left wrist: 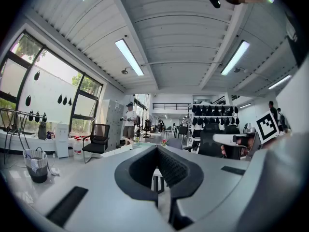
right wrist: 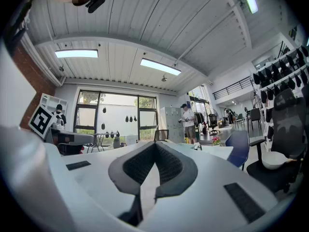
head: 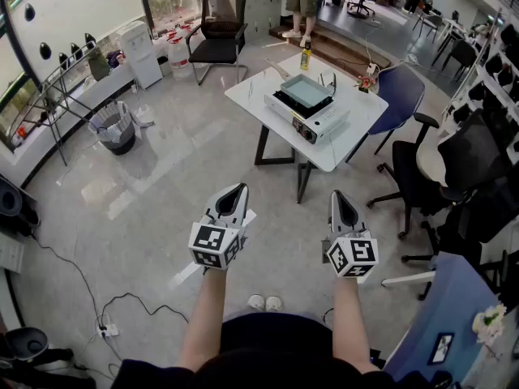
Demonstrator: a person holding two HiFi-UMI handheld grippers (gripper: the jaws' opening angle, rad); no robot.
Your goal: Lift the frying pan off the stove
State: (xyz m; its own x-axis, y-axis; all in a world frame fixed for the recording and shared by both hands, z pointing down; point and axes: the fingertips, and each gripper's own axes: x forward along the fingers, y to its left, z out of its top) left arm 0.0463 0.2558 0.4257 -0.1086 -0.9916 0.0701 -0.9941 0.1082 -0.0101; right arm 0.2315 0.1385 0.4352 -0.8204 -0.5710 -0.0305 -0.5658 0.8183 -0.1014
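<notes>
1. Frying pan (head: pixel 306 90): flat, squarish, grey-green, sitting on the white portable stove (head: pixel 312 118); handle not made out; only the head view shows pan or stove
2. Stove stands on a white table (head: pixel 251 94), with a yellow bottle (head: pixel 306 55) at the table's far edge
3. Left gripper (head: pixel 236 191): jaws pressed together, nothing between them; well short of the table, over the floor
4. Right gripper (head: pixel 340 198): jaws also pressed together, empty, beside the left
5. Gripper views look level across the room: standing person (left wrist: pixel 129 122), ceiling lights (left wrist: pixel 129 57), the other gripper's marker cube (left wrist: pixel 268 124); the head view shows no ceiling
6. Blue chair (head: pixel 403 94) just beside the table
</notes>
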